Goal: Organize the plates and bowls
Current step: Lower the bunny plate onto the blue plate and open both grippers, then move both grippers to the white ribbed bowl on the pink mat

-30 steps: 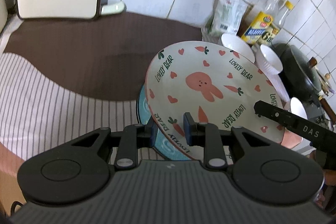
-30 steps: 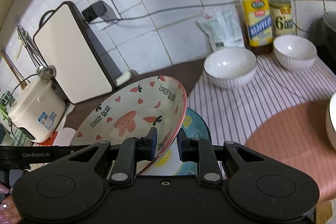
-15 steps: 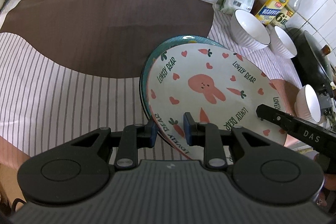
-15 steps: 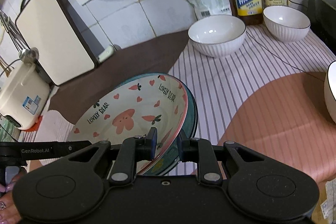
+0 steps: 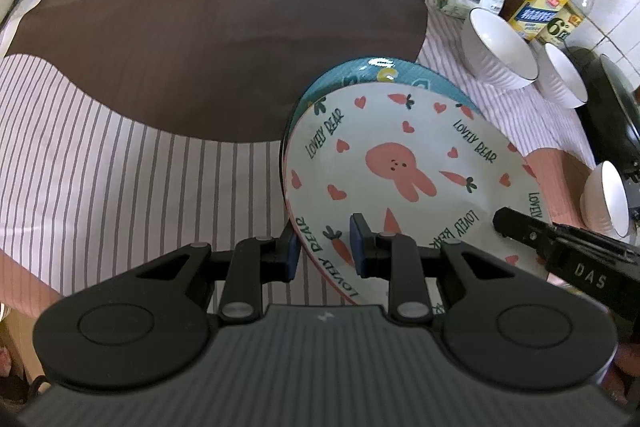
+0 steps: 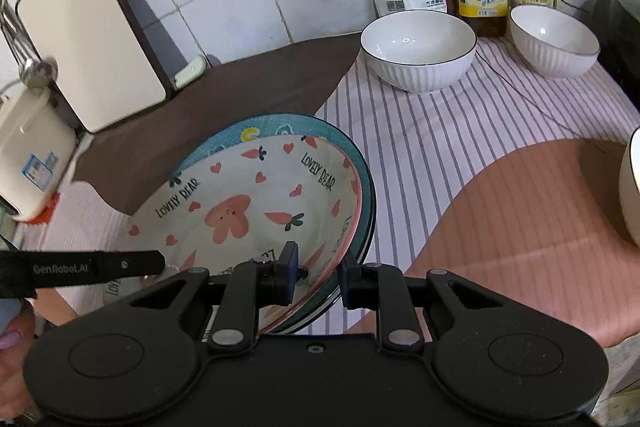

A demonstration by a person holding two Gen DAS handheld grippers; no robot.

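Cream rabbit plate (image 5: 404, 163) overlaps teal plate (image 5: 372, 75), whose far rim shows.

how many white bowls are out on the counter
3: one large bowl by the bottles, a smaller bowl to its right, and a third bowl near the dark pan. Others may be hidden.

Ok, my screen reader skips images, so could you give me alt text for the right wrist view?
The right claw straddles the rim of a rabbit plate lying on a teal plate. Two white bowls stand behind on the striped cloth.
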